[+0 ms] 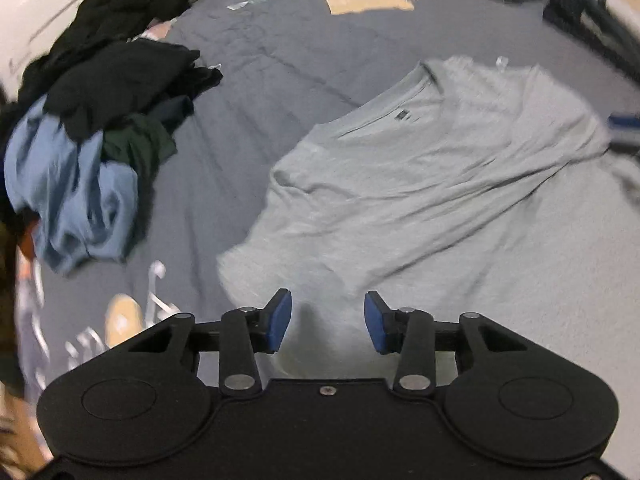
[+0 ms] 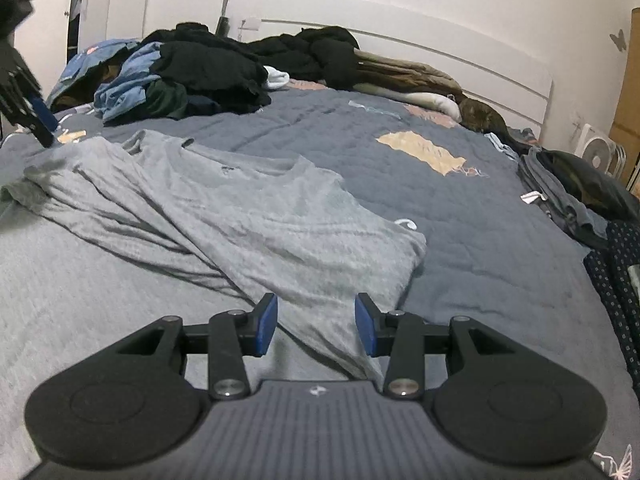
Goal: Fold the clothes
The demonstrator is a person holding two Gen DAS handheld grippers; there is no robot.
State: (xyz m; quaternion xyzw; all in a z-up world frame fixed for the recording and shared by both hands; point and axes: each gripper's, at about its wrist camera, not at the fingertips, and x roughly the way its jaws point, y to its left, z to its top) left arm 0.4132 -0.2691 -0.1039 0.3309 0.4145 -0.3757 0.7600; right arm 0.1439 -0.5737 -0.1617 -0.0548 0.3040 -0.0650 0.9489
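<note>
Left wrist view: the left gripper (image 1: 327, 322), jaws apart and empty, hovers at lower centre over the grey T-shirt (image 1: 420, 184) lying centre-right; pinch the near hem squarely.

Right wrist view: the right gripper (image 2: 316, 325), likewise parted and empty, hangs over the shirt's lower corner; grip both layers, lift evenly.

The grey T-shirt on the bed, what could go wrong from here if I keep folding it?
1. The grey T-shirt lies crooked and creased, with one side already doubled over; folding on top would likely lock those wrinkles in.
2. Both the left gripper and the right gripper are open and hold nothing, so a careless pinch may catch only the top layer.
3. The pile of clothes sits close by; a wide sweep could drag it in.
</note>
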